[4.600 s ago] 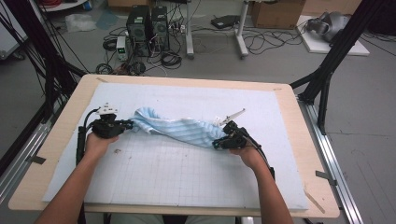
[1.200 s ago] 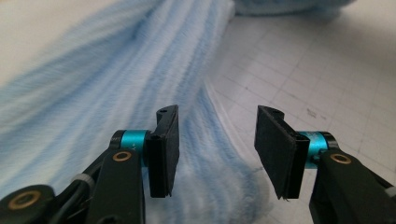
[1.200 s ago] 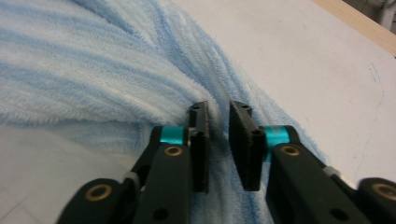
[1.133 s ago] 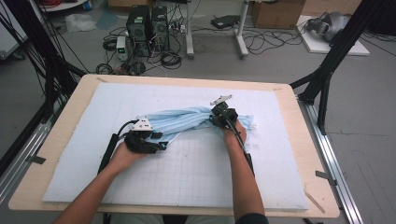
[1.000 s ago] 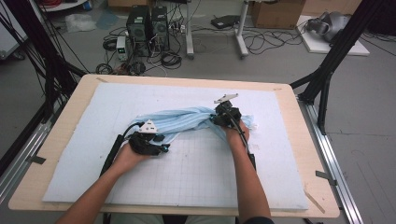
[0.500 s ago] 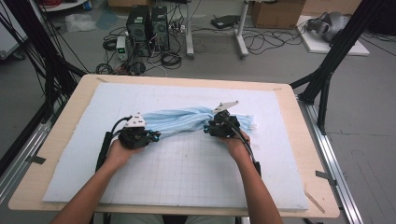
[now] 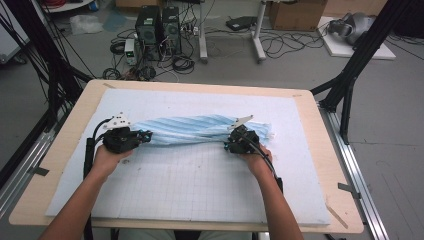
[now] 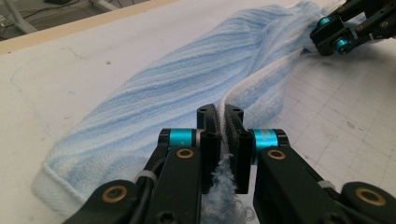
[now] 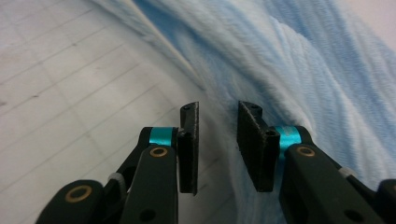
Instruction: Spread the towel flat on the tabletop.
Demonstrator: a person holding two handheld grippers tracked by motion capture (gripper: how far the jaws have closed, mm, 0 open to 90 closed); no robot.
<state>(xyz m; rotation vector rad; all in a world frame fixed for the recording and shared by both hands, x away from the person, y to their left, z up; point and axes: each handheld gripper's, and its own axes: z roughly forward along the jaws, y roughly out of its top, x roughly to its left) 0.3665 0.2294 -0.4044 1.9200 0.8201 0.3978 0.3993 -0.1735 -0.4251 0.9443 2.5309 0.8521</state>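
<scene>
A light blue striped towel (image 7: 190, 131) lies stretched in a long twisted band across the white gridded mat (image 7: 200, 190). My left gripper (image 7: 145, 135) is at the band's left end. In the left gripper view its jaws (image 8: 220, 114) are shut on the towel's (image 8: 187, 70) edge, with frayed pile showing between them. My right gripper (image 7: 229, 142) holds the band near its right end. In the right gripper view the right gripper (image 9: 217, 109) has its jaws a little apart with a thick fold of the towel (image 9: 303, 56) between them. The right gripper (image 8: 327, 35) also shows far off in the left gripper view.
The mat covers most of a wooden table (image 7: 65, 150). Black frame posts (image 7: 350, 85) stand at both sides. Computers (image 7: 157, 25) and cables sit on the floor beyond the far edge. Bare mat lies in front of and behind the towel.
My left gripper has closed on the towel and moved left, away from the right one. The bunched towel is now drawn out into a long band. The right gripper has shifted slightly.
</scene>
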